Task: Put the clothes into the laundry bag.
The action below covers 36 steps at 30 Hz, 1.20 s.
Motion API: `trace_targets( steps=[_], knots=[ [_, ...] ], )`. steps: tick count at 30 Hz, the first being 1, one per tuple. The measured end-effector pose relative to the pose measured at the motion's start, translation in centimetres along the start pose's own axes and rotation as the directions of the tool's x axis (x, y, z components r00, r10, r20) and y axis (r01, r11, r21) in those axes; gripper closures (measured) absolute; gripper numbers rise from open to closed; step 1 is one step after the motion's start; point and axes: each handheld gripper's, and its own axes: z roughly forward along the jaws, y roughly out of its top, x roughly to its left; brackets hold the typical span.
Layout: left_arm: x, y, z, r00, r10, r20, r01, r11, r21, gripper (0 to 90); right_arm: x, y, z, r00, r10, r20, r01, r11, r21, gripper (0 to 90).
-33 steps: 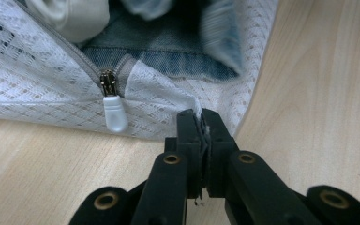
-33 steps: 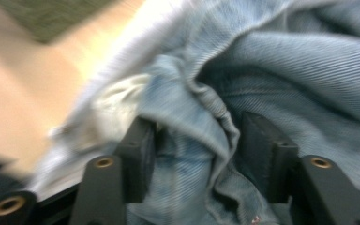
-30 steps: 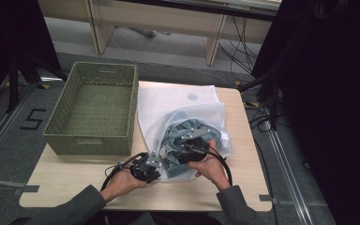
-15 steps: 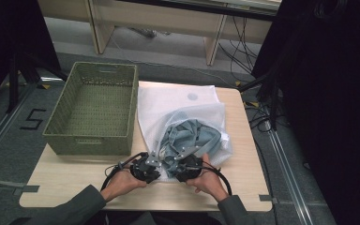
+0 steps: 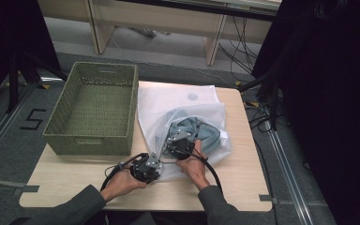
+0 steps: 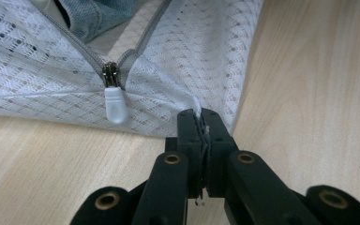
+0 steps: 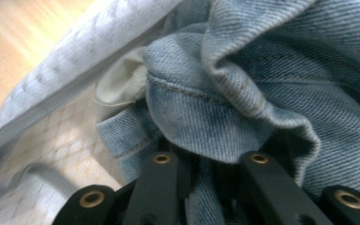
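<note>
Two grippers are worked at the near edge of the table (image 5: 243, 183), where a white mesh laundry bag (image 5: 168, 101) lies beside an empty green basket (image 5: 93, 110). The bag's corner is pinched between the closed fingers of the left gripper (image 6: 200, 129), just beside the zipper pull (image 6: 114, 101), apparently so the bag is kept anchored while its contents are drawn out. Blue denim jeans (image 7: 262, 79) are bunched inside the open bag, and the fingers of the right gripper (image 5: 180, 145) have just been closing on a fold of them, seemingly for removal.
</note>
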Motion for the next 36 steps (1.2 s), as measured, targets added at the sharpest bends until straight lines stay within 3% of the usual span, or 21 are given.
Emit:
trace_targets(
  steps=[1, 2, 4, 6, 8, 9, 10, 12, 13, 14, 17, 20, 22, 24, 26, 27, 28, 29, 31, 33, 36],
  knots=[
    [0.1, 0.0, -0.1, 0.9999, 0.016, -0.002, -0.016, 0.9999, -0.001, 87.1, -0.1, -0.1, -0.1, 0.9999, -0.014, -0.009, 0.014, 0.9999, -0.005, 80.7],
    [0.0, -0.1, -0.1, 1.0000, -0.003, 0.004, 0.003, 0.9999, -0.010, 87.1, 0.0, -0.3, -0.3, 0.9998, -0.003, -0.021, 0.003, 0.9999, -0.010, 79.9],
    [-0.1, -0.2, -0.2, 0.9999, -0.001, 0.011, 0.001, 1.0000, -0.001, 87.1, -0.2, -0.6, -0.8, 0.9989, 0.018, -0.043, -0.019, 0.9996, -0.020, 78.7],
    [-0.1, -0.2, -0.3, 0.9999, 0.012, 0.009, -0.012, 0.9999, 0.005, 86.8, -0.3, -0.9, -1.1, 0.9963, 0.036, -0.078, -0.038, 0.9991, -0.020, 75.8],
    [-0.1, -0.2, -0.4, 0.9999, 0.000, 0.014, 0.000, 1.0000, 0.004, 83.2, -0.3, -1.2, -1.5, 0.9904, 0.047, -0.130, -0.048, 0.9988, -0.003, 72.4],
    [0.0, -0.1, -0.5, 0.9997, -0.019, 0.014, 0.019, 0.9998, -0.009, 80.9, -0.3, -1.3, -1.7, 0.9884, 0.043, -0.146, -0.043, 0.9991, 0.001, 70.9],
    [0.2, 0.0, -0.8, 0.9997, -0.022, 0.007, 0.022, 0.9995, -0.021, 79.4, 0.0, -1.5, -1.8, 0.9815, 0.099, -0.164, -0.098, 0.9951, 0.014, 69.7],
    [0.8, 0.5, -1.9, 0.9994, -0.023, -0.024, 0.022, 0.9988, -0.044, 72.3, -0.3, -1.9, -2.0, 0.9810, 0.072, -0.180, -0.070, 0.9974, 0.018, 68.7],
    [1.0, 0.8, -2.3, 0.9970, -0.065, -0.041, 0.061, 0.9936, -0.095, 69.3, -0.5, -2.1, -2.0, 0.9777, 0.083, -0.193, -0.080, 0.9965, 0.021, 67.3],
    [1.4, 1.1, -2.9, 0.9960, -0.070, -0.056, 0.063, 0.9914, -0.115, 66.9, -0.6, -2.2, -2.2, 0.9718, 0.100, -0.214, -0.093, 0.9948, 0.042, 66.7],
    [2.9, 2.0, -4.3, 0.9872, -0.128, -0.095, 0.109, 0.9762, -0.188, 60.9, -0.5, -2.6, -2.0, 0.9734, 0.096, -0.208, -0.094, 0.9954, 0.019, 64.8],
    [4.5, 3.3, -4.9, 0.9812, -0.135, -0.137, 0.105, 0.9723, -0.209, 57.2, -0.6, -2.7, -2.2, 0.9742, 0.084, -0.209, -0.078, 0.9963, 0.037, 63.7],
    [5.6, 4.3, -4.9, 0.9747, -0.168, -0.148, 0.131, 0.9650, -0.227, 54.6, -0.5, -2.6, -2.4, 0.9706, 0.107, -0.216, -0.100, 0.9941, 0.042, 62.4],
    [6.3, 5.2, -4.7, 0.9721, -0.173, -0.159, 0.132, 0.9624, -0.237, 53.5, -0.4, -2.7, -2.3, 0.9727, 0.100, -0.209, -0.100, 0.9949, 0.011, 61.3],
    [7.3, 6.0, -4.4, 0.9698, -0.168, -0.177, 0.129, 0.9687, -0.212, 53.3, -0.4, -2.7, -2.4, 0.9723, 0.103, -0.210, -0.104, 0.9946, 0.006, 60.5],
    [7.7, 6.4, -4.1, 0.9671, -0.171, -0.189, 0.131, 0.9700, -0.204, 53.4, -0.5, -2.7, -2.6, 0.9704, 0.101, -0.219, -0.097, 0.9949, 0.030, 60.3],
    [8.1, 6.7, -3.7, 0.9632, -0.184, -0.196, 0.144, 0.9691, -0.200, 54.0, -0.5, -2.7, -2.7, 0.9702, 0.102, -0.220, -0.099, 0.9947, 0.028, 60.1],
    [8.5, 6.9, -3.4, 0.9645, -0.180, -0.193, 0.144, 0.9713, -0.190, 55.7, -0.4, -2.8, -2.5, 0.9714, 0.105, -0.213, -0.106, 0.9943, 0.004, 60.0],
    [8.9, 7.3, -2.9, 0.9601, -0.199, -0.197, 0.158, 0.9664, -0.203, 58.5, -0.6, -2.7, -2.8, 0.9699, 0.104, -0.220, -0.100, 0.9946, 0.029, 59.8],
    [9.3, 7.7, -2.5, 0.9627, -0.194, -0.188, 0.158, 0.9684, -0.193, 62.5, -0.6, -2.8, -2.8, 0.9697, 0.104, -0.221, -0.101, 0.9946, 0.026, 59.8],
    [9.7, 8.1, -1.8, 0.9596, -0.200, -0.198, 0.166, 0.9699, -0.178, 68.9, -0.6, -2.8, -2.8, 0.9690, 0.109, -0.222, -0.104, 0.9940, 0.033, 60.1]
  ],
)
